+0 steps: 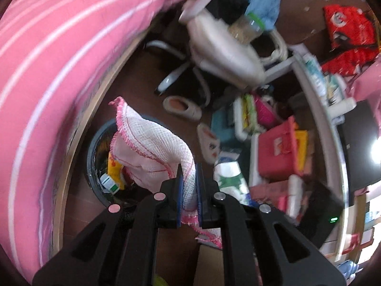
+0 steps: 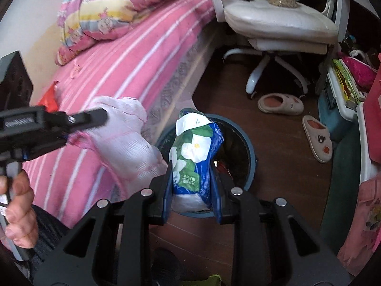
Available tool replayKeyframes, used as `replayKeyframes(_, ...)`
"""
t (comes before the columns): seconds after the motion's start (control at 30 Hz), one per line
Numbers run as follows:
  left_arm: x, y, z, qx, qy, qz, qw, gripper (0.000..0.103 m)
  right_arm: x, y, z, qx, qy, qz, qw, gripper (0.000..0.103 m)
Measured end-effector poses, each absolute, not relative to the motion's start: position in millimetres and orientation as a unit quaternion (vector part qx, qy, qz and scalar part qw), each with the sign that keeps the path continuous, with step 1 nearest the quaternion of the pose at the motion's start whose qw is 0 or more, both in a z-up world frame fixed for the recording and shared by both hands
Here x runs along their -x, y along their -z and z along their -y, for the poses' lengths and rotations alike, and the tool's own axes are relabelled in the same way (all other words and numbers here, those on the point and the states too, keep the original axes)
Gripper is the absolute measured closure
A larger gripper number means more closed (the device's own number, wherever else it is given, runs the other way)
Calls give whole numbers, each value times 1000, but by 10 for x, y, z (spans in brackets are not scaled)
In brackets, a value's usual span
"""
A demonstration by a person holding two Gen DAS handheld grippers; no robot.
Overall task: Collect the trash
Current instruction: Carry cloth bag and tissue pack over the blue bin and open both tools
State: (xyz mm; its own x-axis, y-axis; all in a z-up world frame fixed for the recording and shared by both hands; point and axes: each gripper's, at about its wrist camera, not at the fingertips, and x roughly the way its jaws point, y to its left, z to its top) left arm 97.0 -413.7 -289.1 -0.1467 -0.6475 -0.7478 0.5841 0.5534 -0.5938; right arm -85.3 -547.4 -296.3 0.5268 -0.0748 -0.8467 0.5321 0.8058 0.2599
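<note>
My left gripper point(image 1: 188, 188) is shut on a white mesh cloth with pink trim point(image 1: 152, 147), which hangs over a round dark bin point(image 1: 95, 143) beside the bed; the bin holds a yellow packet point(image 1: 113, 166) and other trash. In the right wrist view the left gripper point(image 2: 90, 119) holds that cloth point(image 2: 128, 143) left of the bin point(image 2: 250, 147). My right gripper point(image 2: 191, 186) is shut on a blue and white flowered plastic wrapper point(image 2: 194, 152), held just above the bin's near rim.
A pink striped bed point(image 2: 119, 66) runs along the left with a folded quilt point(image 2: 107, 7). A white swivel chair point(image 2: 278, 23) stands behind the bin, two slippers point(image 2: 281, 103) on the wood floor. Cluttered boxes and shelves point(image 1: 281, 150) fill the right.
</note>
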Motion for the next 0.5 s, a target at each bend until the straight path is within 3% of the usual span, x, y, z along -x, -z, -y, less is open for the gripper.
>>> replayKeyframes(0.23, -1005, 3592, 4454, -41, 461, -644, 609, 93, 685, 3340, 5560, -246, 190, -490, 814, 75)
replayKeyframes(0.27, -1007, 3630, 4492, -51, 459, -644, 609, 87, 657, 3387, 5554, -243, 189, -495, 812, 73)
replayKeyframes(0.3, -1014, 3696, 4528, -59, 454, -651, 606, 64, 617, 3452, 5552, -238, 186, -503, 810, 67)
replayKeyframes(0.33, -1034, 3728, 4529, -64, 447, -654, 606, 51, 606, 3483, 5546, -232, 190, -507, 808, 61)
replayKeyframes(0.37, -1049, 3749, 4534, -72, 437, -652, 615, 31, 591, 3511, 5535, -223, 198, -511, 806, 46)
replayKeyframes(0.5, -1089, 3724, 4534, -65, 436, -651, 618, 25, 650, 3488, 5500, -217, 219, -505, 806, 28)
